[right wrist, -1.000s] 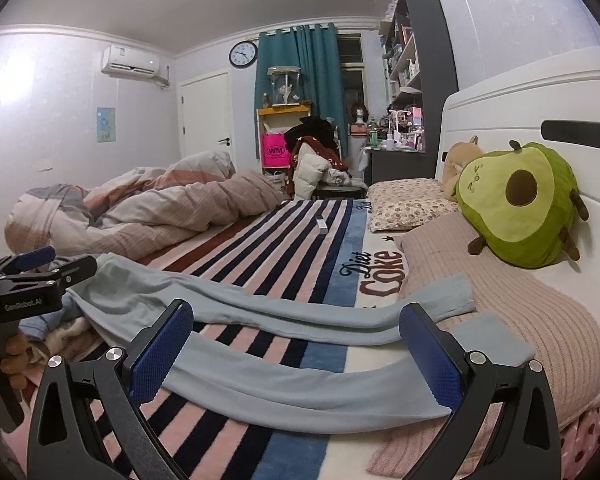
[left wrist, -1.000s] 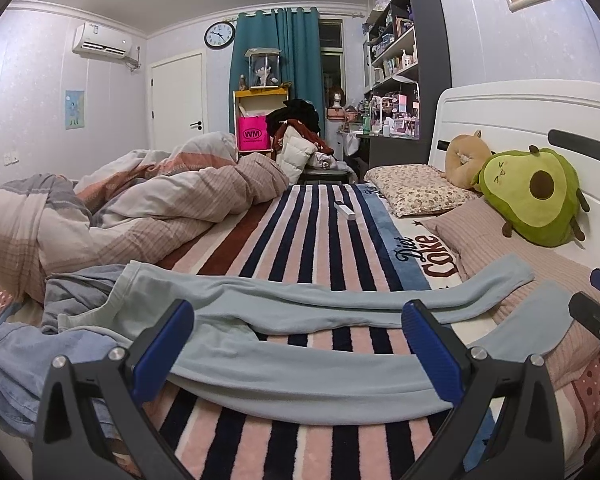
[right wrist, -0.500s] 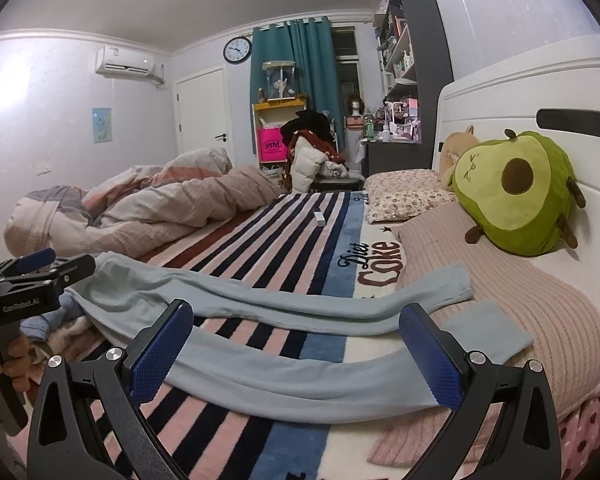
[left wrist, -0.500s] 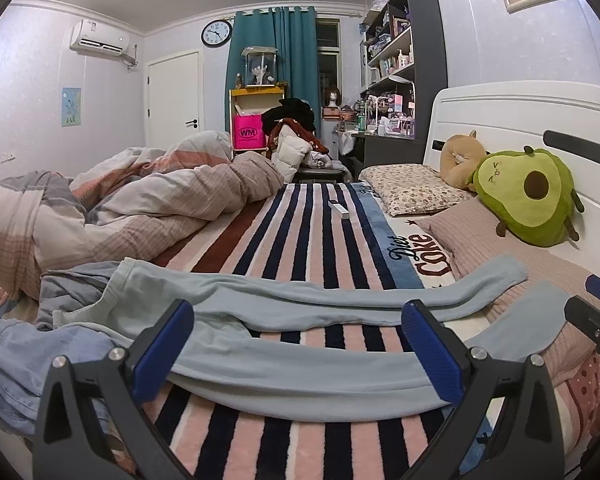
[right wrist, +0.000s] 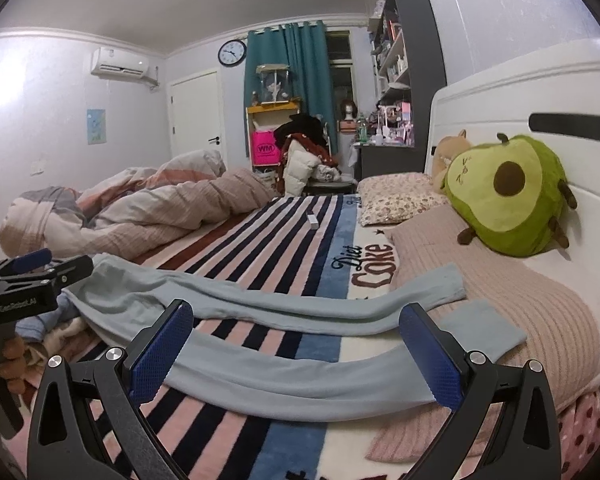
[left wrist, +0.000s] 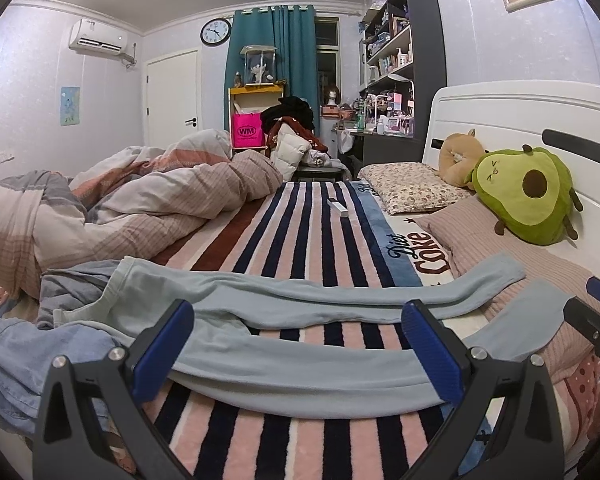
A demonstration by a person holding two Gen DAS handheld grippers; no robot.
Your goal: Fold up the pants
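Note:
Light blue pants (left wrist: 300, 300) lie spread across the striped blanket, waist at the left, the two legs apart and reaching right onto a pink knitted pillow; they also show in the right wrist view (right wrist: 284, 308). My left gripper (left wrist: 296, 344) is open and empty, held just in front of the near leg. My right gripper (right wrist: 296, 348) is open and empty, also over the near leg. The left gripper also shows at the left edge of the right wrist view (right wrist: 32, 276), near the waist.
A rumpled duvet (left wrist: 120, 208) fills the bed's left. Other blue clothes (left wrist: 32, 344) lie by the waist. An avocado plush (left wrist: 528, 196), a floral pillow (left wrist: 412, 192) and the white headboard (left wrist: 520, 112) are at the right. A small white box (left wrist: 337, 207) lies on the blanket.
Both grippers have shifted slightly; the right wrist view has swung a little right and nearer the pants. The pants have not moved, and both grippers stay open.

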